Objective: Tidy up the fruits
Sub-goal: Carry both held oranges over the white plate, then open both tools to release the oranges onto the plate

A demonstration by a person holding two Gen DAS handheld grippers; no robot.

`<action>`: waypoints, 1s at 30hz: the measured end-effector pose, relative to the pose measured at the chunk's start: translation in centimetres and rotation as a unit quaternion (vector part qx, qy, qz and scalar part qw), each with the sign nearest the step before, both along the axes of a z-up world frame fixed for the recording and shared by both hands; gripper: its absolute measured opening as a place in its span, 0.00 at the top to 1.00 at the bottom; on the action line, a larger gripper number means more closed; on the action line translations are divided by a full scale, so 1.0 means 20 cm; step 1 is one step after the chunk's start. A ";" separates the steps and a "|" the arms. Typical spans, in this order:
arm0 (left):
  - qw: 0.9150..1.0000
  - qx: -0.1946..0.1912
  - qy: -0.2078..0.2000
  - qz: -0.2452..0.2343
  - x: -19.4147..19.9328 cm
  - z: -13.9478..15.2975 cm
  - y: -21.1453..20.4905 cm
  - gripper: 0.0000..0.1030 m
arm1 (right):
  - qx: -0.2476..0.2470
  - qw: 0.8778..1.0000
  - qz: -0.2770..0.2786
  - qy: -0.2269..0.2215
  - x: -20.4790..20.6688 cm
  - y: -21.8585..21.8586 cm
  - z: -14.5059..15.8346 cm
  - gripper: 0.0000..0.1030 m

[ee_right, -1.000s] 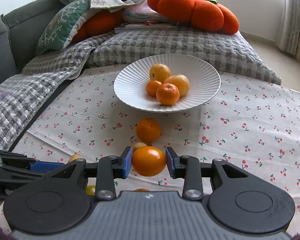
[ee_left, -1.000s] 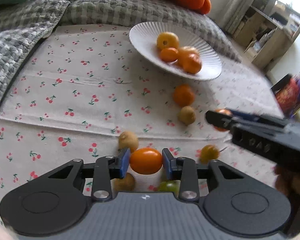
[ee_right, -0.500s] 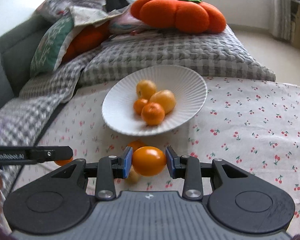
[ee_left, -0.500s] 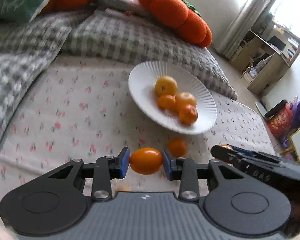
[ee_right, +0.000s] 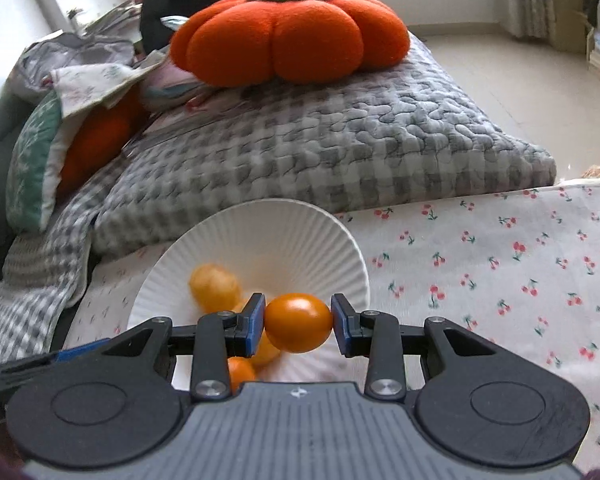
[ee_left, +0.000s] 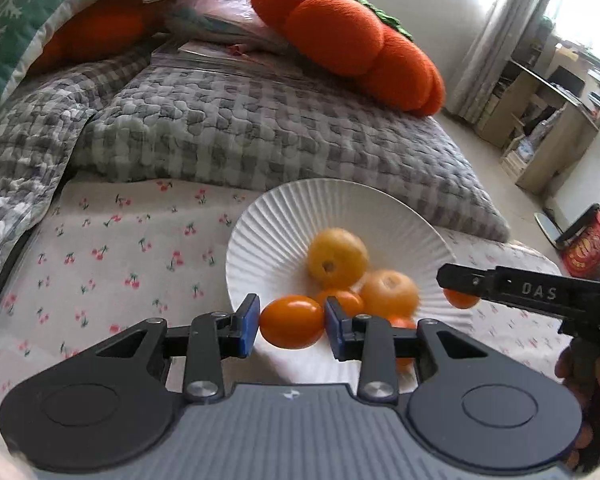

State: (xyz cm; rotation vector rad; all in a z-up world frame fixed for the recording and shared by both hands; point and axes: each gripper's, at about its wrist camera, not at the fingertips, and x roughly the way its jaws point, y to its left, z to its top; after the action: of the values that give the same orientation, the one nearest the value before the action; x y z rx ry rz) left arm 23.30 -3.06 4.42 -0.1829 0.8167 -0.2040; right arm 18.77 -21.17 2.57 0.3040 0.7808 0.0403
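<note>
Across the lower half of both views lies a cherry-print cloth (ee_left: 112, 256) (ee_right: 500, 264), with a grey checked quilt (ee_left: 236, 124) (ee_right: 340, 140) bunched above it toward the top of each frame. An orange pumpkin cushion (ee_left: 352, 40) (ee_right: 292, 36) sits on the quilt, cut off at its left edge in the left wrist view by piled fabrics.

At mid-frame rests a white ribbed plate (ee_left: 284, 216) (ee_right: 272, 236); its near rim is hidden behind each gripper's body. Within it lie a yellow fruit (ee_left: 337, 258) (ee_right: 214, 286) and an orange fruit (ee_left: 388, 292), both blurred, plus smaller orange ones partly covered by the fingers, so their number is hard to make out.

Low in the left wrist view, the left gripper (ee_left: 291, 322) is closed around an orange oval tomato (ee_left: 291, 322), its blue pads pressed to either side, in front of the plate's near edge. The right gripper (ee_right: 298, 322) likewise clamps a second orange tomato (ee_right: 298, 322) over the plate's lower part. At the right edge of the left wrist view, that right gripper shows side-on, its fruit only peeking out beneath the finger.
</note>
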 end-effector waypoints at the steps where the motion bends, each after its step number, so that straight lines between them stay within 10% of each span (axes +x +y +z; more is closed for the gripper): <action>1: 1.000 -0.004 0.000 0.002 0.03 -0.01 0.00 0.75 | 0.004 1.000 -0.001 0.001 0.02 0.00 -0.01 0.69; 21: 0.999 0.006 -0.016 -0.027 0.13 -0.11 -0.07 0.74 | 0.065 0.998 -0.012 -0.011 0.16 0.01 -0.12 0.66; 30: 1.000 -0.004 -0.016 -0.023 0.06 -0.04 -0.01 0.56 | 0.066 0.997 -0.025 -0.005 0.04 0.04 -0.02 0.63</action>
State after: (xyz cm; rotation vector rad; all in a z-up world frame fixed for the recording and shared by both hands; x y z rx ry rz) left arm 24.58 -3.18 3.66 -0.1690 0.7885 -0.2529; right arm 19.59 -20.32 2.17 0.4493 0.7618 0.0462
